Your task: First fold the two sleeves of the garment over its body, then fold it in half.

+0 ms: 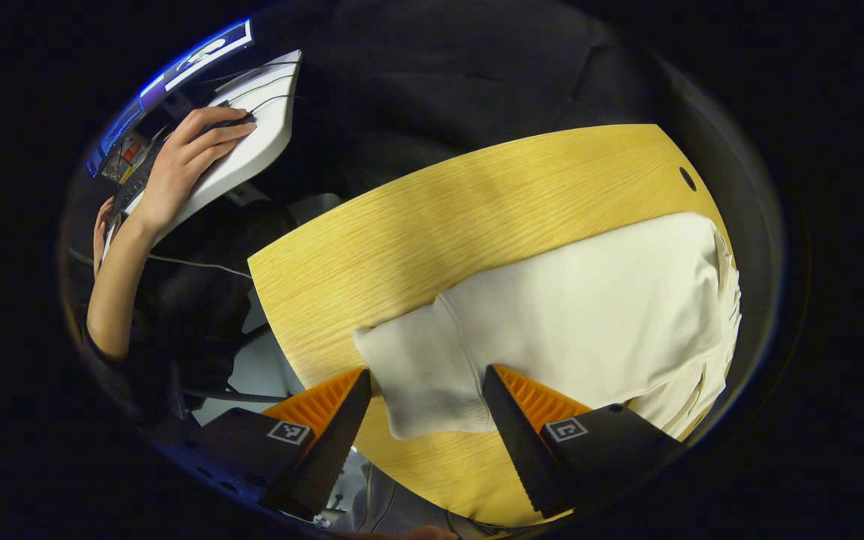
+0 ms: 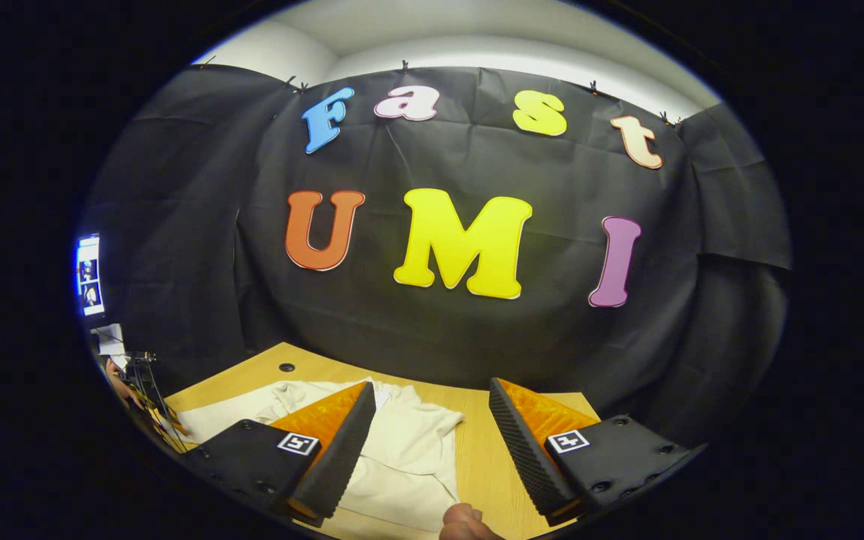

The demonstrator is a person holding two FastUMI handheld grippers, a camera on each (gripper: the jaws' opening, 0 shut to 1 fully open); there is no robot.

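Garment: a cream-white, soft knit long-sleeved top (image 1: 589,315) lies flat on the light yellow wood-grain desk (image 1: 432,217), covering its near and right-hand part in the left gripper view
Long axis: in the left gripper view the body runs from lower left up toward the right, roughly along the desk's length; one sleeve (image 1: 421,375) points down and left toward the camera
Sleeve end: the ribbed cuff lies on the desk between the two fingers of the left gripper, close to the desk's near edge
Look of the cloth: smooth across the body, bunched into small folds and pleats along the far right edge; in the right gripper view it shows as a rumpled pale heap (image 2: 402,457) with a flap turned over
Left gripper (image 1: 426,409): fingers spread wide, one on each side of the cuff, pressing on nothing
Right gripper (image 2: 428,442): fingers also wide apart, held above the garment and desk, gripping nothing; a fingertip of the holding hand (image 2: 466,523) shows at the bottom edge
Desk detail: a small dark round hole (image 1: 688,178) near its far corner
Beyond the desk: a person's bare forearm and hand (image 1: 177,169) rest on a white surface (image 1: 259,139)
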